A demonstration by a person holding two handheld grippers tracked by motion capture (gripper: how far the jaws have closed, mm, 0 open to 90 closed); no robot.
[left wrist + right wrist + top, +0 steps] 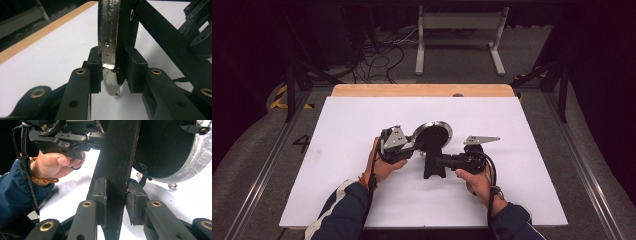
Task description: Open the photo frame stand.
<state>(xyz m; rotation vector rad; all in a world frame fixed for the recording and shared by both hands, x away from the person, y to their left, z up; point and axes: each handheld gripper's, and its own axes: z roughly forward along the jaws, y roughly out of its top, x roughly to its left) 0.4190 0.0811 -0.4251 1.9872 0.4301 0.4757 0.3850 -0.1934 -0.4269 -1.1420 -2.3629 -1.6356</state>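
Observation:
A round disc [432, 135] with a silver rim and a black back stands on a black stand [434, 167] in the middle of the white table. My left gripper [414, 147] reaches in from the left. In the left gripper view it [113, 72] is shut on the disc's lower edge [108, 50], one pad on the silver rim and the other on the black back. My right gripper [439, 161] comes in from the right. In the right gripper view it [116, 200] is shut on the stand's flat upright [117, 170], below the disc [165, 147].
The white table sheet [362, 200] has bare room on all sides of the stand, with a wooden strip [422, 90] along its far edge. A white frame [460, 25] and cables [382, 55] lie on the floor beyond. A small metal fitting [172, 185] hangs under the disc.

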